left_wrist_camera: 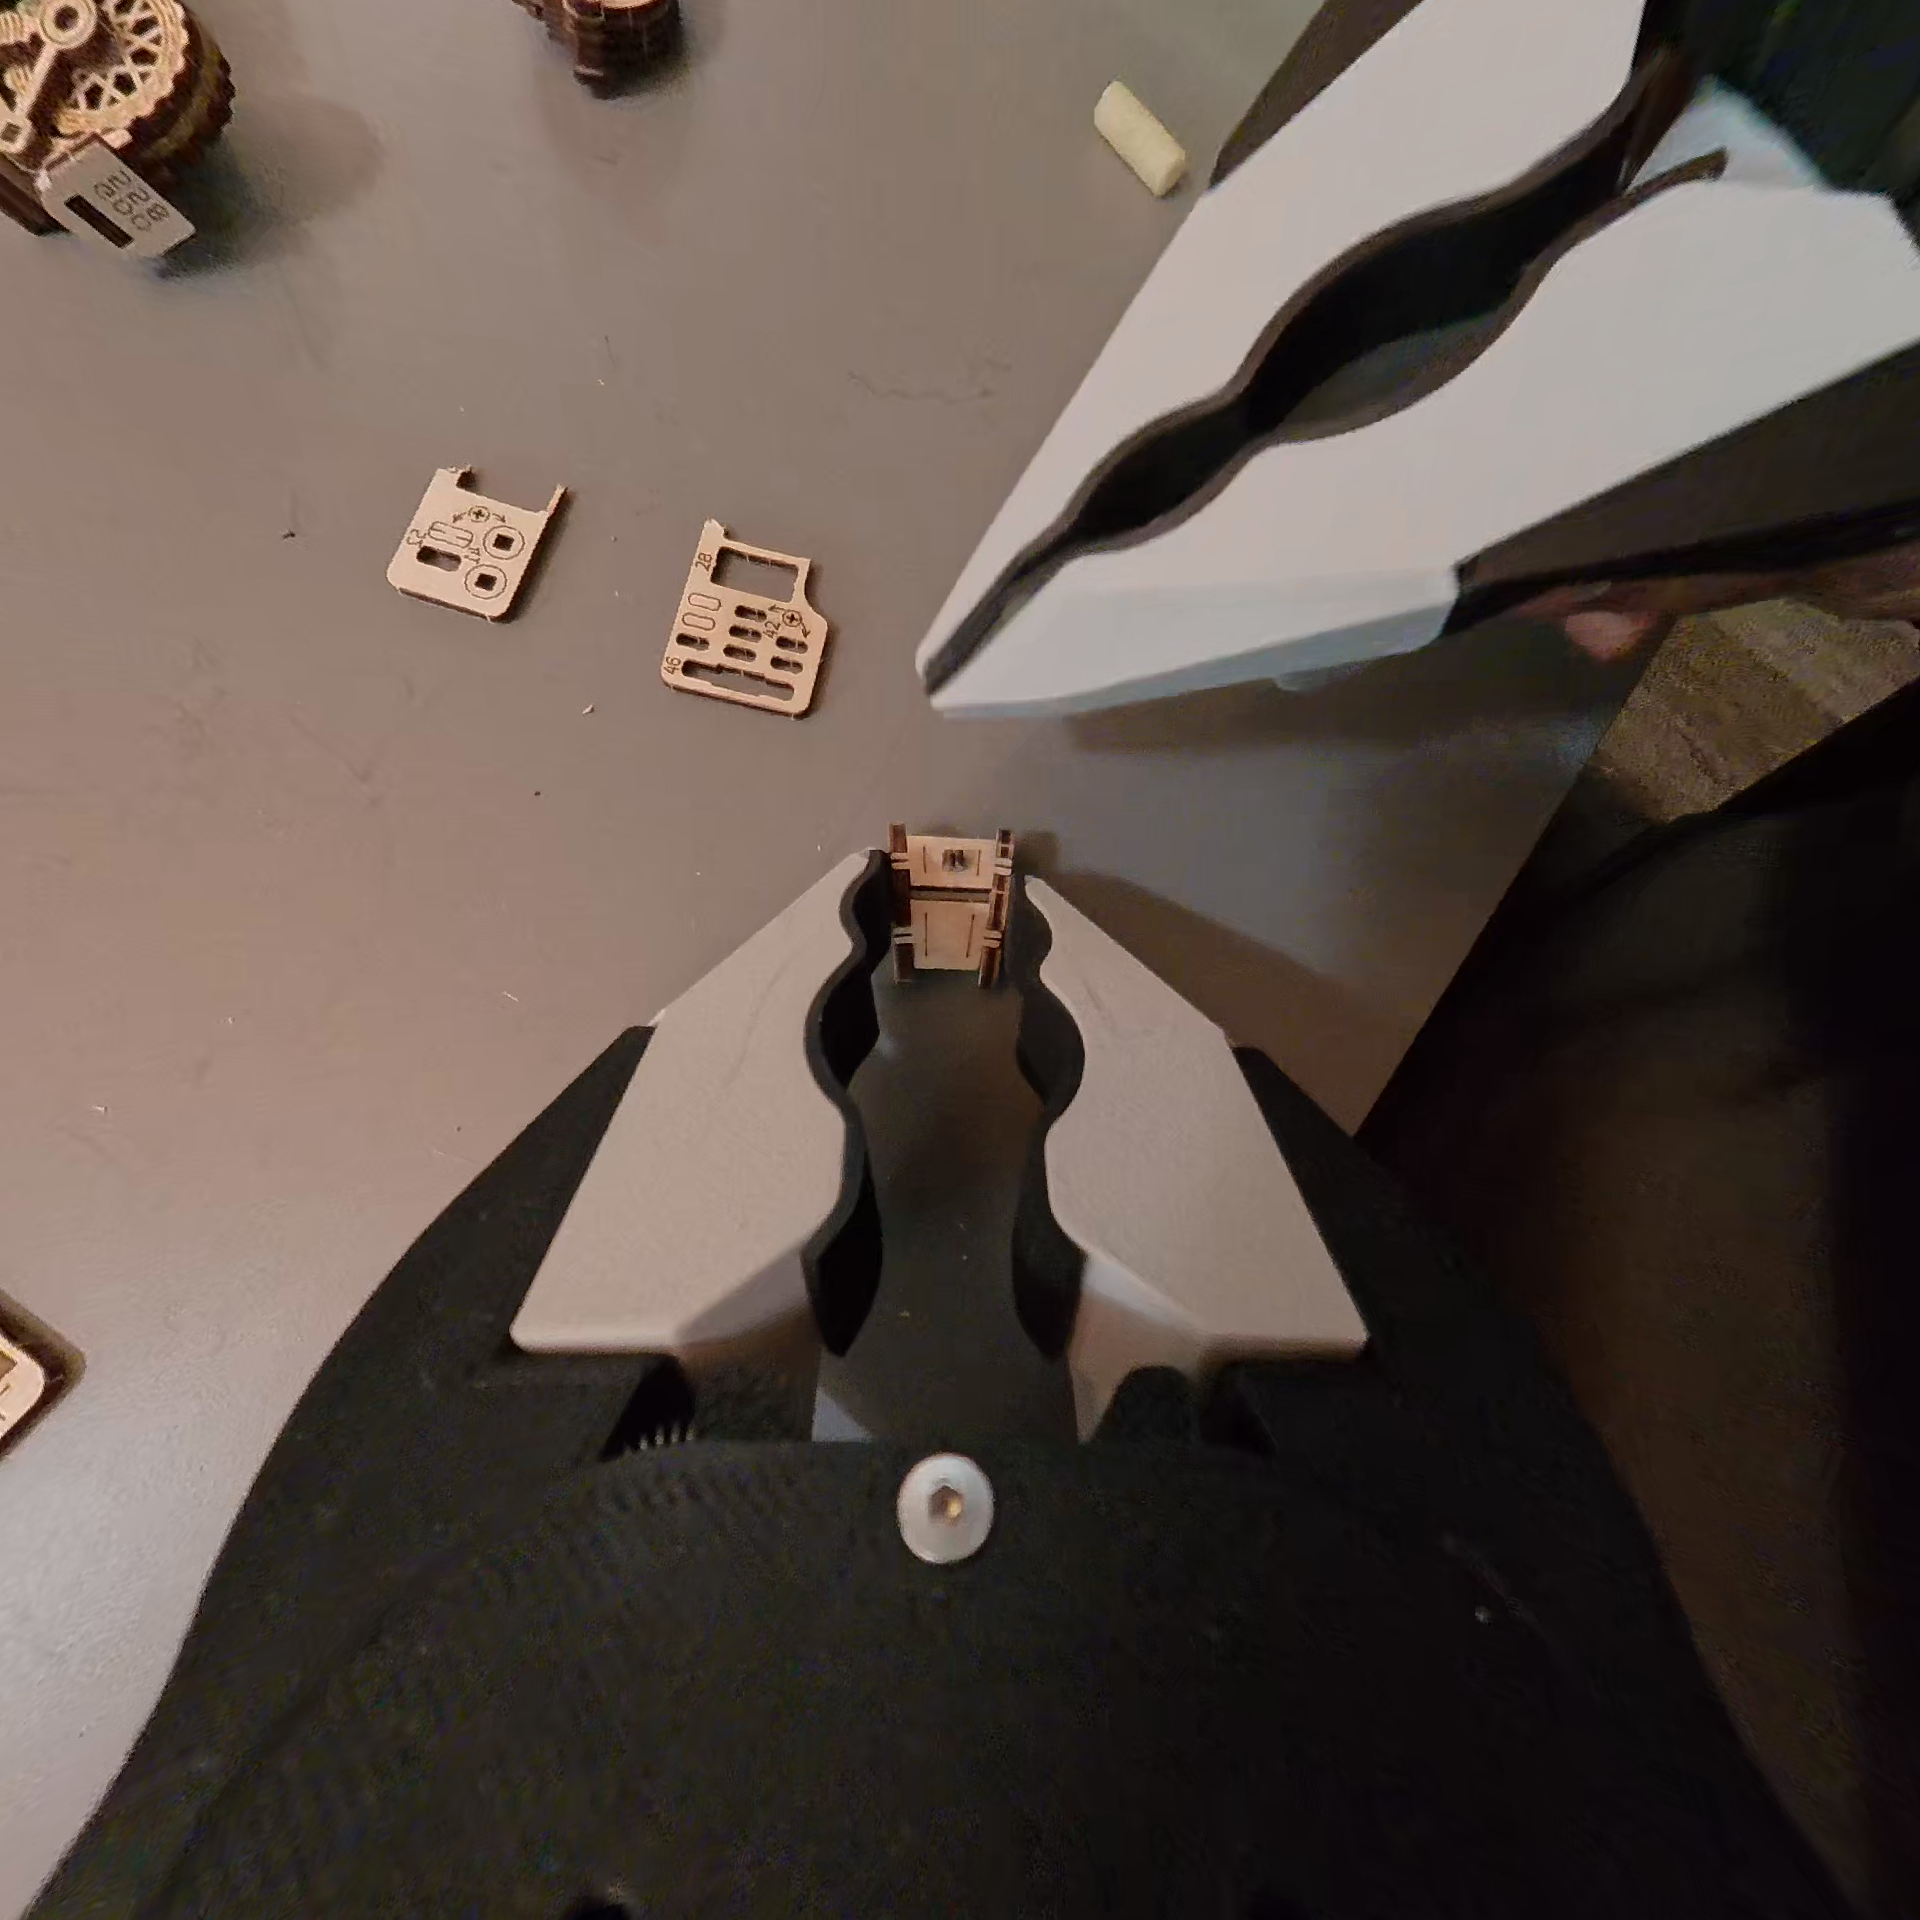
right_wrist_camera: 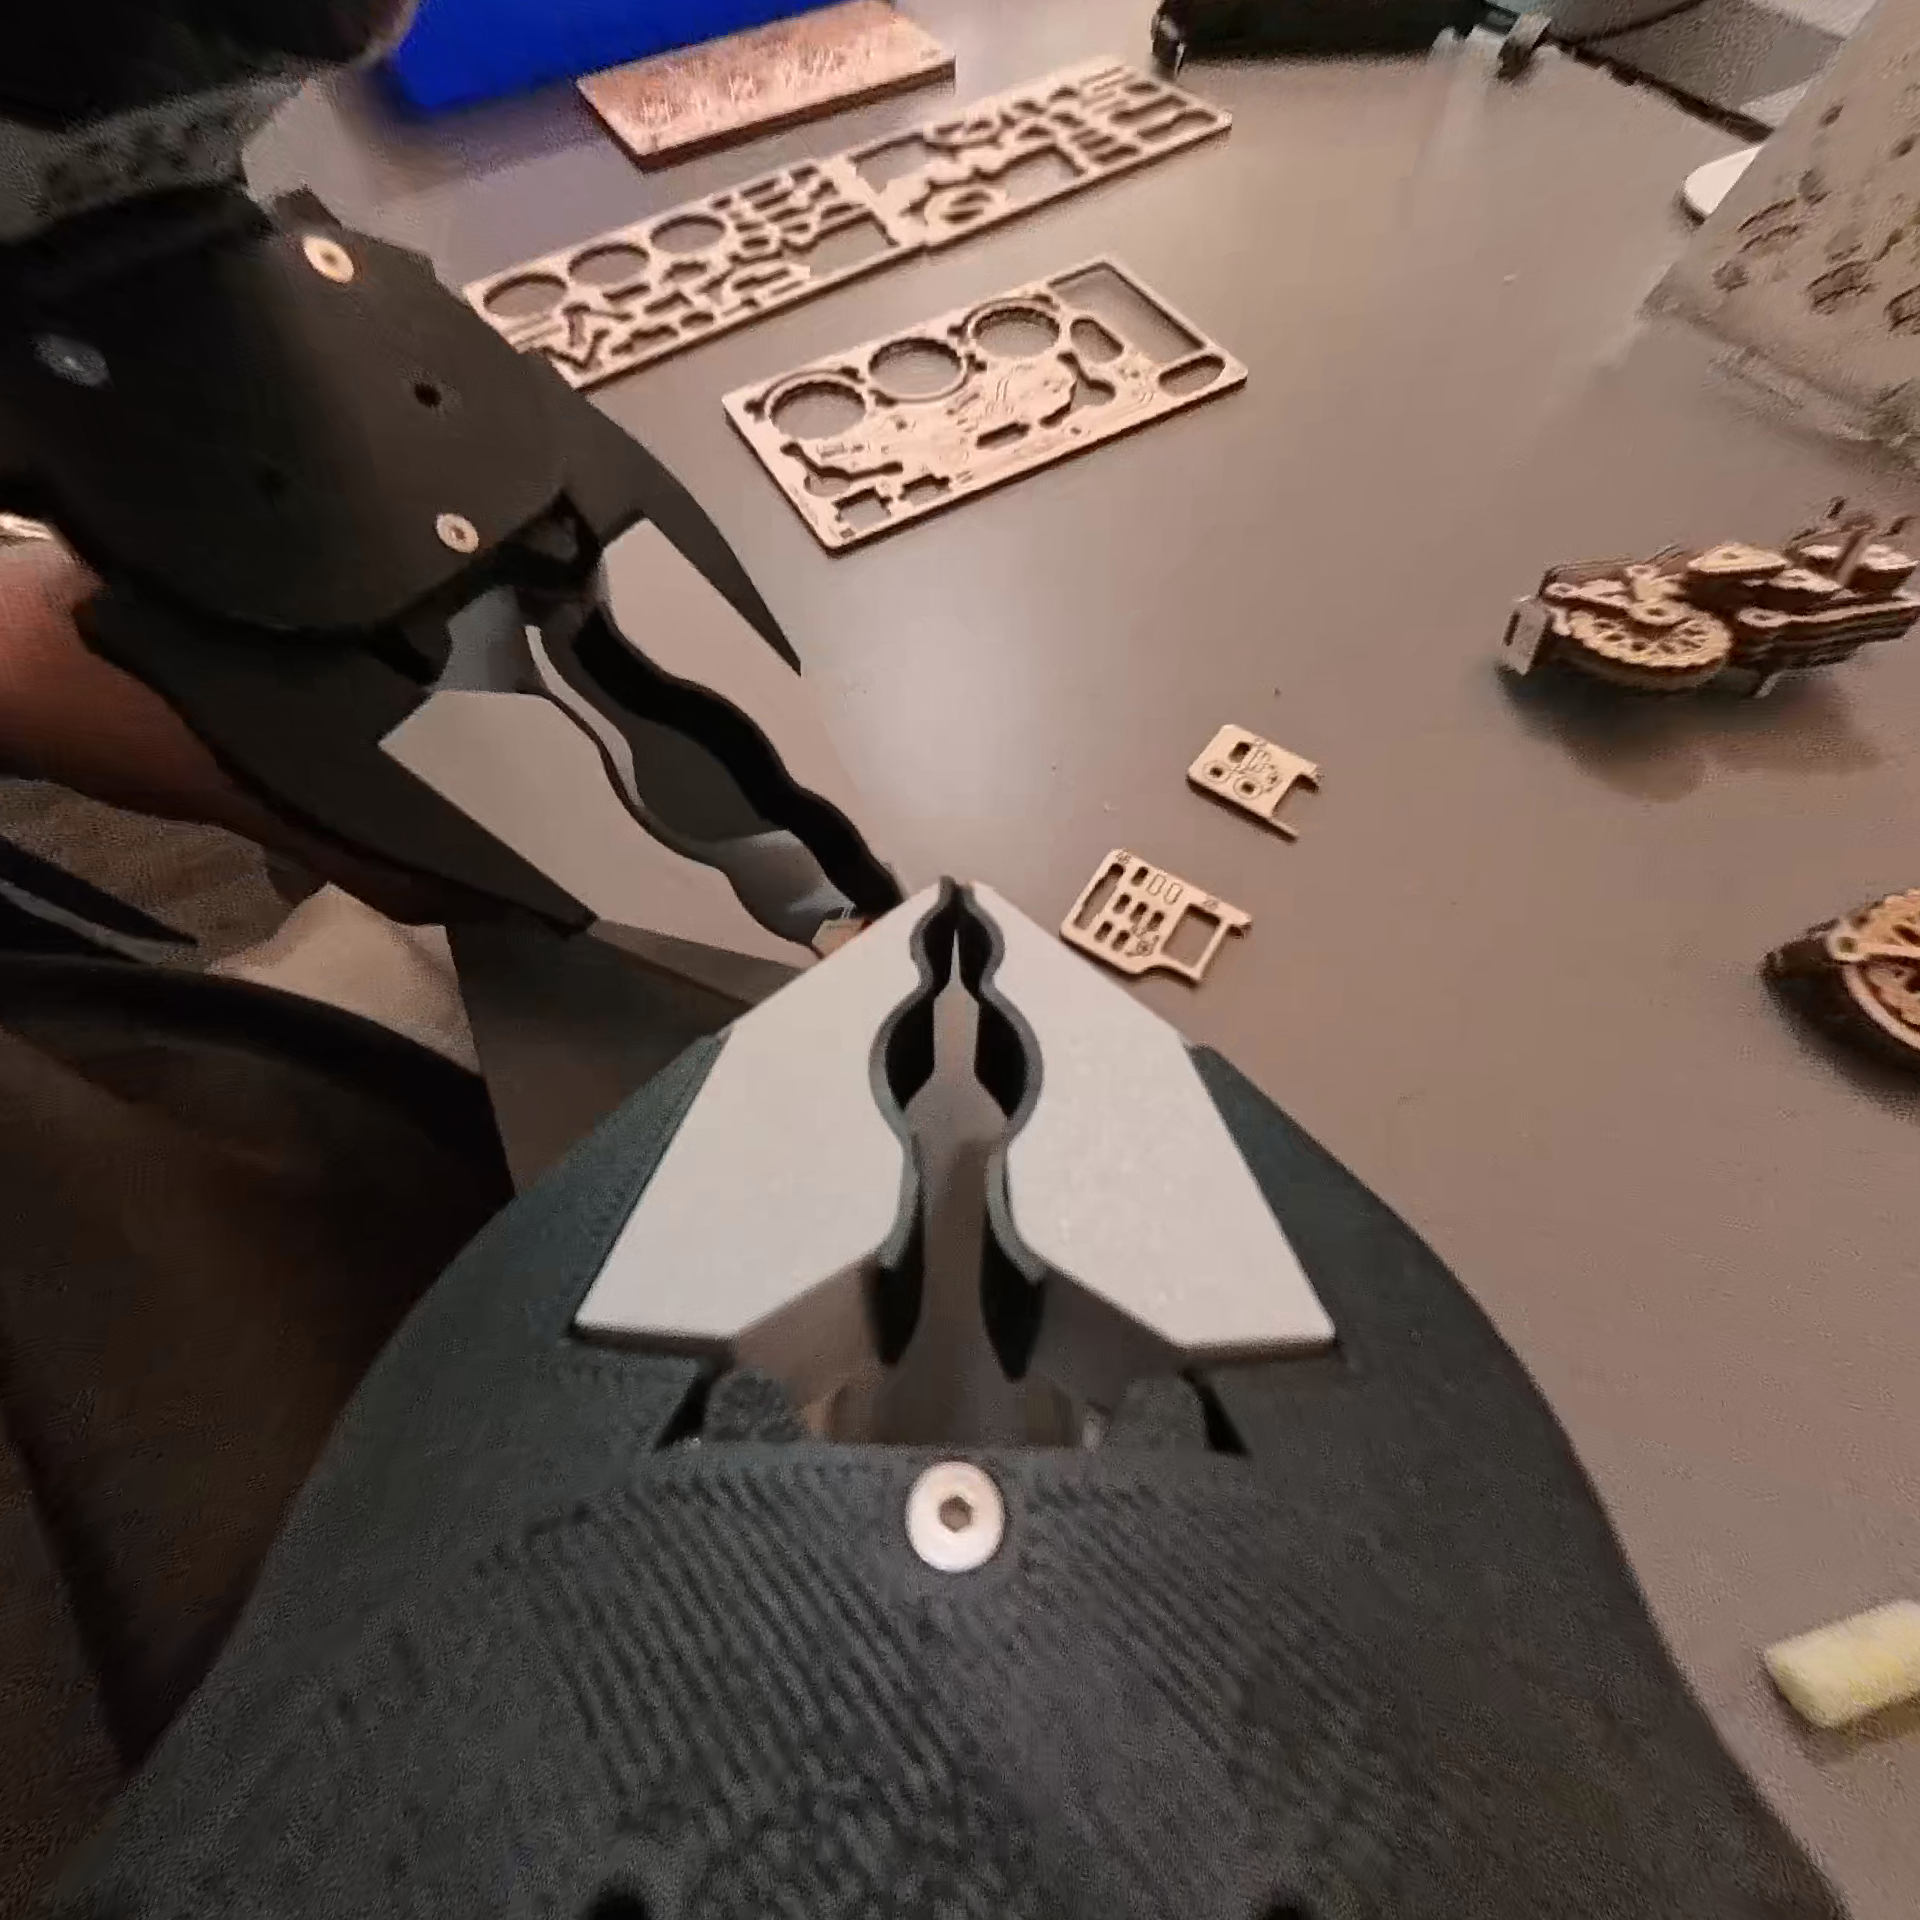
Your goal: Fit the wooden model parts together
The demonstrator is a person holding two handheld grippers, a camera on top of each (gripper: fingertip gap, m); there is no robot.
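The left gripper (left_wrist_camera: 951, 883) is clenched on a small wooden box assembly (left_wrist_camera: 951, 902), pinched between its fingertips and held close to the near edge of the grey worktop (left_wrist_camera: 312, 883). Just beyond and to the side, the right gripper (right_wrist_camera: 954, 896) has its tips pressed together with nothing between them, so it looks free to fetch a part. I judge the step to be holding the sub-assembly steady while the next piece is picked up. The nearest candidates lie flat a little further in: a slotted wooden plate (left_wrist_camera: 750, 623), then a notched wooden plate (left_wrist_camera: 476, 553) beside it; lifting either thin piece off the surface calls for an edge-on pinch. Further off stand a geared wooden model (right_wrist_camera: 1704, 623), a pale foam block (left_wrist_camera: 1141, 137) and, toward the far edge, two emptied part sheets (right_wrist_camera: 977, 436); nothing blocks the reach.
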